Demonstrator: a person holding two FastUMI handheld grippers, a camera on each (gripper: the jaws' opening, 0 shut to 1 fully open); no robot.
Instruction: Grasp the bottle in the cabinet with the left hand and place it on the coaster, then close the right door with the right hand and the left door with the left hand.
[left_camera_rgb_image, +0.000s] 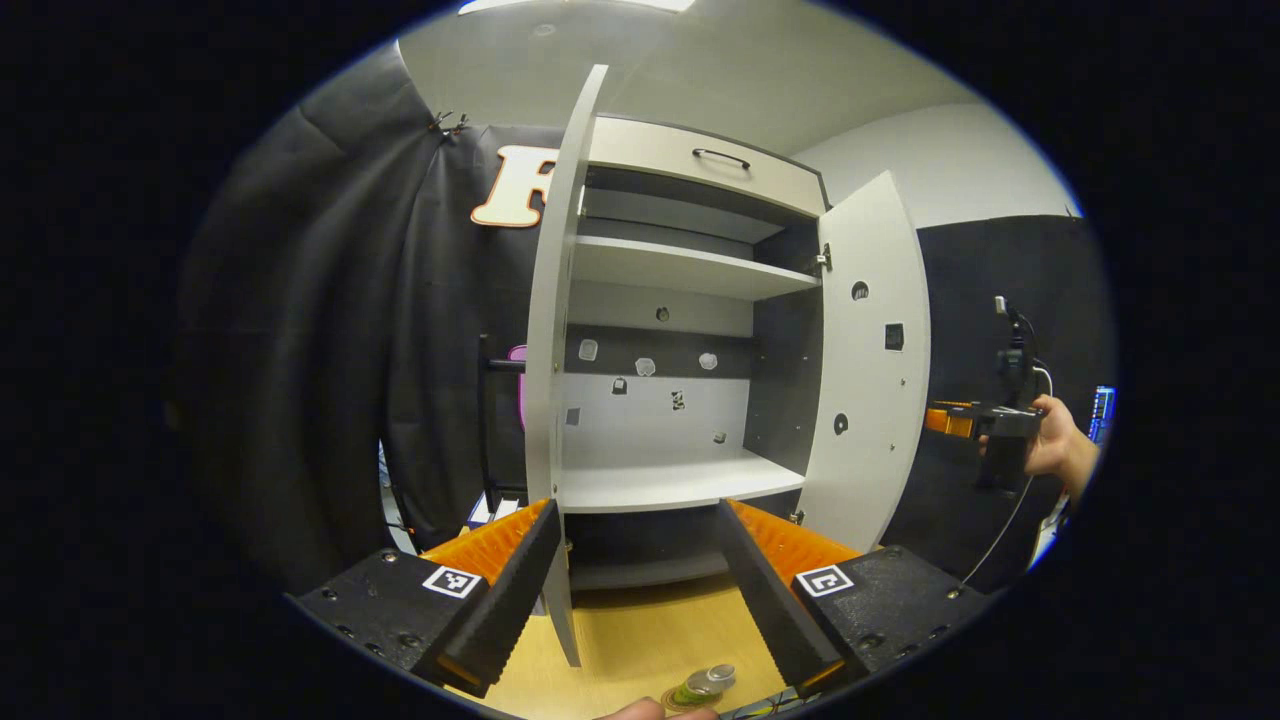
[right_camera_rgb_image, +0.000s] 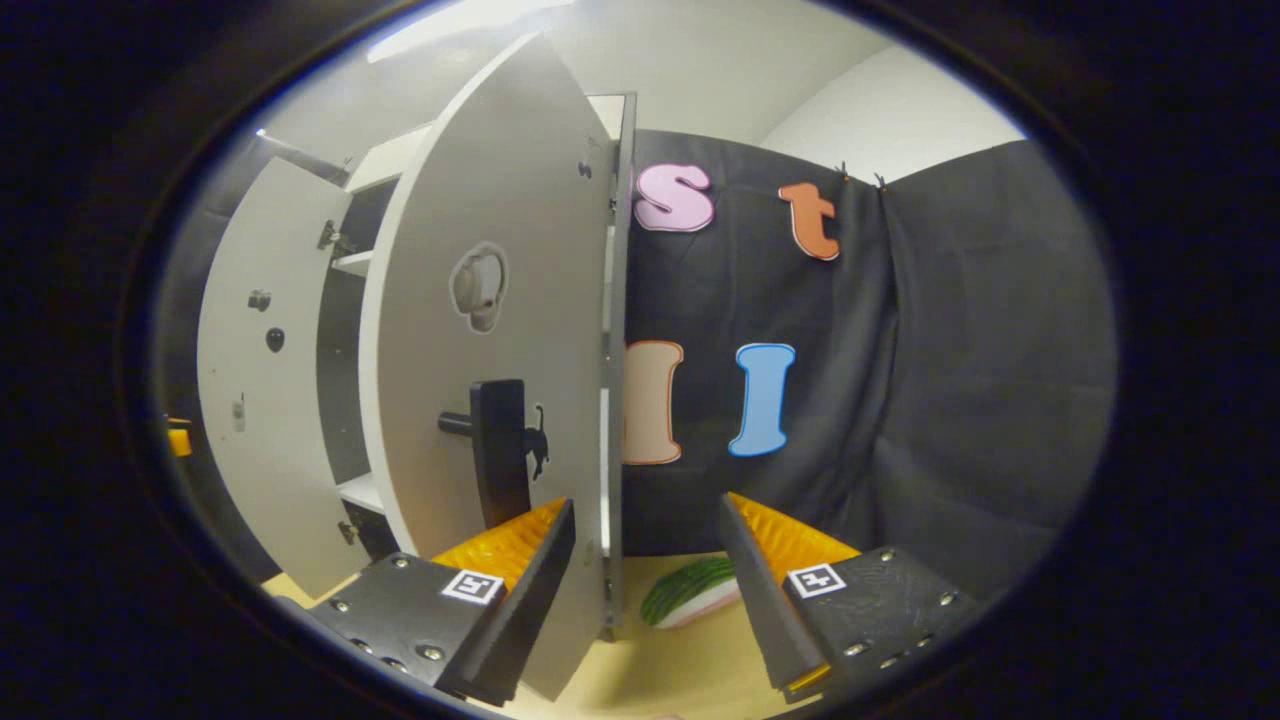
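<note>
Both doors of the cabinet (left_camera_rgb_image: 680, 330) stand open. In the left gripper view the left door (left_camera_rgb_image: 552, 330) shows edge-on at the cabinet's left side and the right door (left_camera_rgb_image: 870, 360) swings out at its right side, its inner face toward the camera. Between them the cabinet's shelves (left_camera_rgb_image: 670, 265) are bare, and a drawer (left_camera_rgb_image: 700, 160) with a dark handle sits across the cabinet's top.

The left gripper (left_camera_rgb_image: 640, 585) hangs in front of the cabinet's lower edge with its jaws spread wide and nothing between them; the left door's bottom edge runs down just inside the left finger. Below the jaws, on the counter (left_camera_rgb_image: 640, 625) in front of the cabinet, the bottle (left_camera_rgb_image: 705, 683) stands on the coaster (left_camera_rgb_image: 675, 700), seen from above at the bottom rim of the view, apart from the gripper.

Right of the cabinet, beyond the right door, a hand (left_camera_rgb_image: 1055, 445) holds the right gripper (left_camera_rgb_image: 950, 418), too small there to judge.

In the right gripper view the right gripper (right_camera_rgb_image: 645, 585) has its jaws wide open on empty air, close to the right door's (right_camera_rgb_image: 490, 330) outer face, whose dark handle (right_camera_rgb_image: 497, 450) sits just above the left finger. A green-and-white object (right_camera_rgb_image: 690, 592) lies on the counter beside the cabinet's base, between the fingers.
</note>
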